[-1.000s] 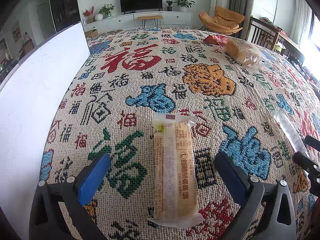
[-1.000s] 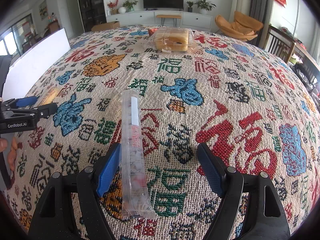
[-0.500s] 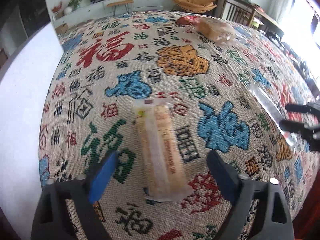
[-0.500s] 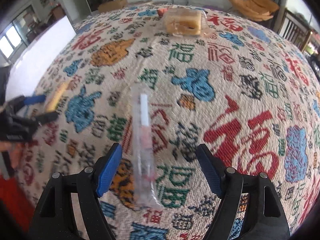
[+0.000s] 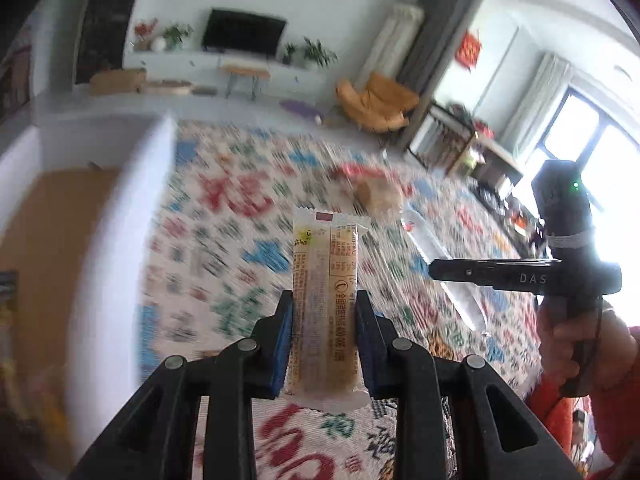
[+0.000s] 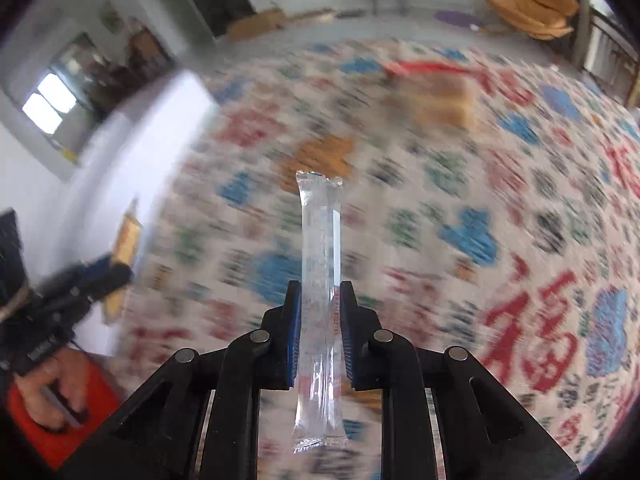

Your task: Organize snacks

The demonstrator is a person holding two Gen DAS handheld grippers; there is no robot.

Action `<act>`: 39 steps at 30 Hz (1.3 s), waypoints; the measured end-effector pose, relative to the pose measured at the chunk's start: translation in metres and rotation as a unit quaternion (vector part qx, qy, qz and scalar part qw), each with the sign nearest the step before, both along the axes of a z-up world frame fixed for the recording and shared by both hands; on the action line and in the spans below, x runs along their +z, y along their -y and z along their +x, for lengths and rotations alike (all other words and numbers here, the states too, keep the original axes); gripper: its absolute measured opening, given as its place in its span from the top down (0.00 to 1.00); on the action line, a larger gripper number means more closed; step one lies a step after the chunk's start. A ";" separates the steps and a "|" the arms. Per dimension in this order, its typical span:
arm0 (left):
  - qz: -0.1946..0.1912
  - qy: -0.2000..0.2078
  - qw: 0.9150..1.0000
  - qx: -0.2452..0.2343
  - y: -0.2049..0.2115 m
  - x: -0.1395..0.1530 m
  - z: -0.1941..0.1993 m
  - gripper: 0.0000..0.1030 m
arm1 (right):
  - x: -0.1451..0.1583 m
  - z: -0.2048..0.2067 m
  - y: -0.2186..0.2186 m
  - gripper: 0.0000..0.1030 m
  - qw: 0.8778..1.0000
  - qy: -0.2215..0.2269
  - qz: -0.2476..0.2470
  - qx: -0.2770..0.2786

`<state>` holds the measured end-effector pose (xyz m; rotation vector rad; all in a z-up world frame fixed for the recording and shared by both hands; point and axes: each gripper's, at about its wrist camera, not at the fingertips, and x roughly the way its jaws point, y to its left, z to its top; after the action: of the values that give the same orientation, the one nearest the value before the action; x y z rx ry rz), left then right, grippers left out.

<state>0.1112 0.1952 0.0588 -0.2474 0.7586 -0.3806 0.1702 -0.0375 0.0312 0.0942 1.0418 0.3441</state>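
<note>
The left gripper (image 5: pixel 325 330) has its jaws clenched on the tan snack bar (image 5: pixel 324 300), gripping the wrapper on both long sides near its lower half. The bar is lifted off the patterned cloth (image 5: pixel 240 248) covering the surface and points away from the camera. The right gripper (image 6: pixel 320 330) has its jaws clenched on the clear tube packet (image 6: pixel 320 280), which is likewise lifted above the cloth and extends forward beyond the blue pads (image 6: pixel 294 332).

In the left wrist view, the right gripper (image 5: pixel 436 270) appears to the right of the snack bar, with the clear tube packet (image 5: pixel 440 264) angled across its jaws. A white board (image 5: pixel 120 240) stands to the left of the snack bar. Beyond the snack bar, a bagged bread package (image 5: pixel 378 194) lies on the cloth, blurred. Farther beyond it are an orange chair (image 5: pixel 376 106) and a television (image 5: pixel 243 38).
</note>
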 end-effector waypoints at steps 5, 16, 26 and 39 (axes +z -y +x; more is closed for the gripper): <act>0.047 0.032 0.991 0.119 -0.111 0.049 -0.031 0.72 | 0.072 -0.002 -0.122 0.82 0.988 0.039 0.104 0.105; 0.104 0.008 0.956 0.275 -0.200 0.020 -0.073 0.20 | 0.086 -0.012 -0.224 0.32 0.976 0.147 0.082 0.141; 0.062 0.068 0.994 0.067 -0.016 0.042 -0.039 0.00 | -0.071 -0.010 0.053 0.32 0.970 0.085 -0.217 -0.062; 0.171 -0.035 0.984 -0.017 0.138 -0.119 0.071 0.00 | -0.076 -0.028 0.171 0.23 0.960 0.103 -0.152 -0.210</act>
<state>0.1819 0.0572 -0.0607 0.0761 0.8842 -0.2684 0.1418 -0.2080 -0.0446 0.0014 0.8316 -0.1920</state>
